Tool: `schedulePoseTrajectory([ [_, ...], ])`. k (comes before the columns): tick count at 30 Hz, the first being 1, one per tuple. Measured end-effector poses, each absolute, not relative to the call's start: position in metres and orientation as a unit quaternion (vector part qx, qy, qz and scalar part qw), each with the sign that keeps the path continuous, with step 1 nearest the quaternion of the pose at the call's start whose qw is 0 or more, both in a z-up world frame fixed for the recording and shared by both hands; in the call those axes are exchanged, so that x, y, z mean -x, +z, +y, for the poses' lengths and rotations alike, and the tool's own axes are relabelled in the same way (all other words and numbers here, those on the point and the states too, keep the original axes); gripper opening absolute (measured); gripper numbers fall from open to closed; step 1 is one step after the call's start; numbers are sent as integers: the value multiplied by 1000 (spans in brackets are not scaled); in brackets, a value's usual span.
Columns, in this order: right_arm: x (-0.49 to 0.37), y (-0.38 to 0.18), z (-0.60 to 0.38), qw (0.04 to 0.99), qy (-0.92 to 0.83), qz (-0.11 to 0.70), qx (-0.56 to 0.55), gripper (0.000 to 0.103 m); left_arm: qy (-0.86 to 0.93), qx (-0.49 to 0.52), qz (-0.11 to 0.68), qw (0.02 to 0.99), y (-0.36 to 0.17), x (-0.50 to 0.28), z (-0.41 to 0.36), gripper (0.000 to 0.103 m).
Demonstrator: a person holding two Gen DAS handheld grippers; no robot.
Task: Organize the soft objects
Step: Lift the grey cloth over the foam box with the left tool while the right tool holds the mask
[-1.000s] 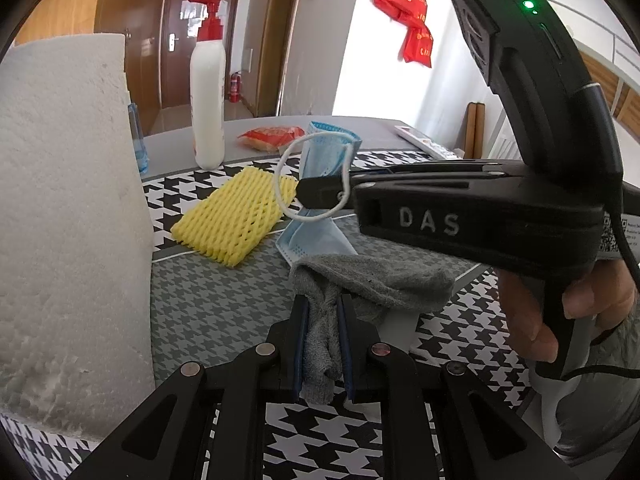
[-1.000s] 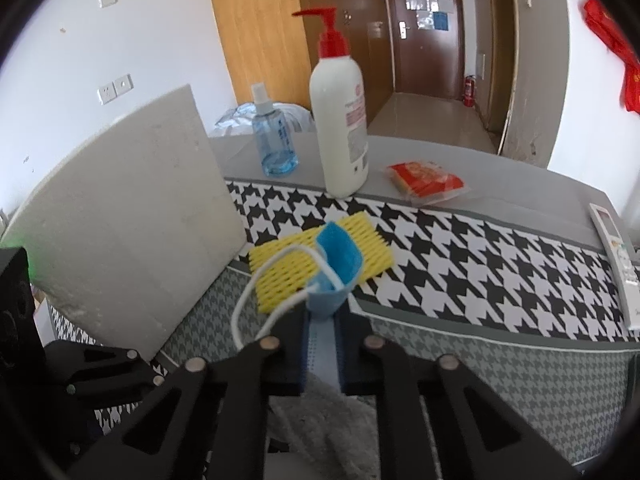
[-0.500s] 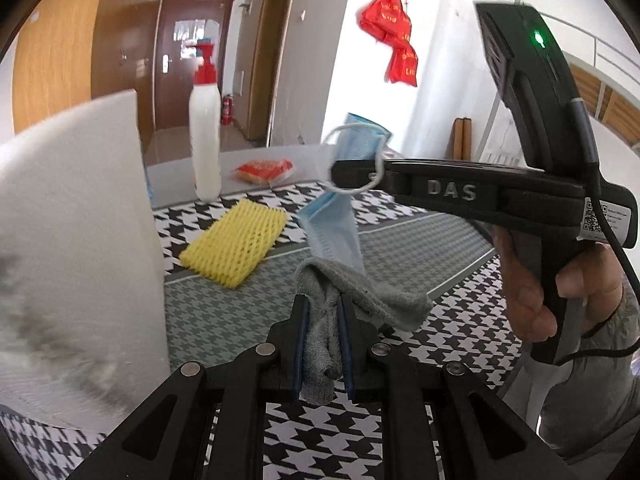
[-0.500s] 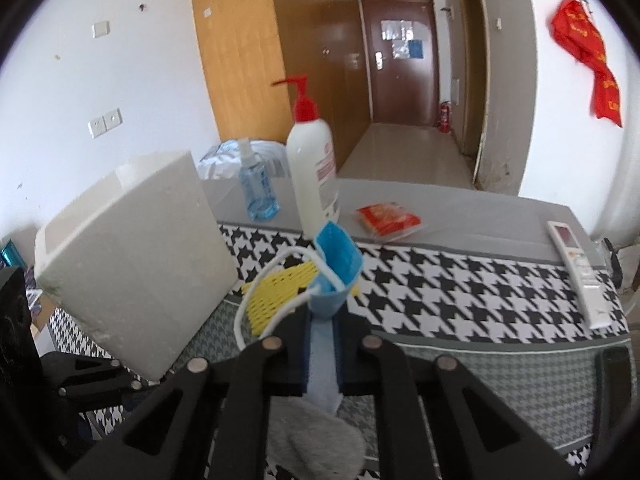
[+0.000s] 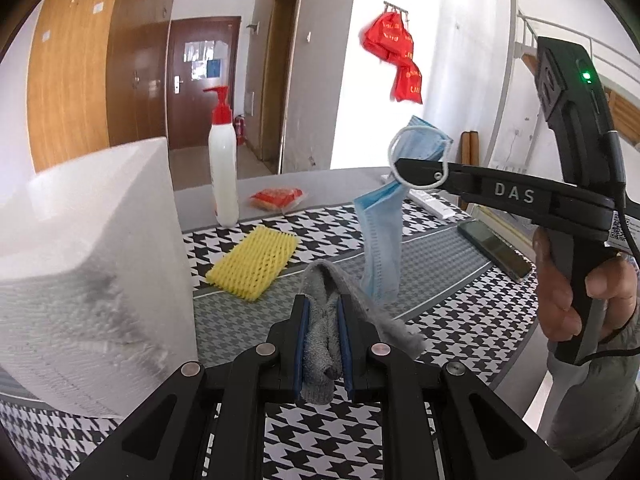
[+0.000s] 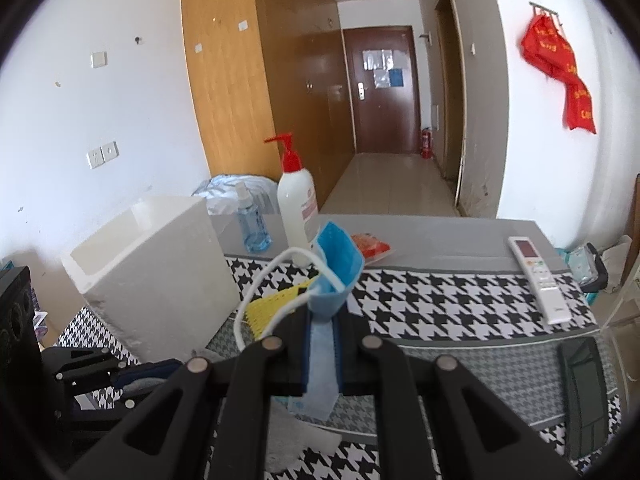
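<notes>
A grey sock (image 5: 322,332) hangs in the air above the table, pinched by my left gripper (image 5: 323,312), which is shut on it. To its right my right gripper (image 5: 404,168) is shut on a blue face mask (image 5: 380,248) that dangles by its folded body, ear loop curling over the finger. In the right wrist view the mask (image 6: 324,340) sits squeezed in the right gripper (image 6: 324,320). A white foam box (image 6: 152,276) stands open-topped at the left; it also fills the left of the left wrist view as the foam box (image 5: 92,264). A yellow foam net (image 5: 254,260) lies flat on the cloth.
A white pump bottle (image 5: 223,176), a blue spray bottle (image 6: 250,224) and a red packet (image 5: 278,197) stand at the table's far side. A white remote (image 6: 538,280) and a dark phone (image 6: 584,388) lie at the right. The houndstooth cloth (image 5: 460,320) covers the table.
Both grippers have risen off the table, carrying the sock and the mask up with them. The foam box's open top now shows in the right wrist view.
</notes>
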State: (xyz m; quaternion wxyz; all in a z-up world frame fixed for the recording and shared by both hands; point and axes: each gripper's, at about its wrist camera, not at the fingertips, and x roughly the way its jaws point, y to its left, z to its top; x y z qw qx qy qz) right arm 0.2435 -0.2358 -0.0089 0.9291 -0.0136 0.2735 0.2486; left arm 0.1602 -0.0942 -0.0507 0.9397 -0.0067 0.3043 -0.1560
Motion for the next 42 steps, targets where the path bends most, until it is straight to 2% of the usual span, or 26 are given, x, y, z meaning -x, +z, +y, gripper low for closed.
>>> schedulePoseTrajectory([
  [42,-166,18,-260,957,207,206,4,12,-137,-26,230,963,1,-132,-91,11],
])
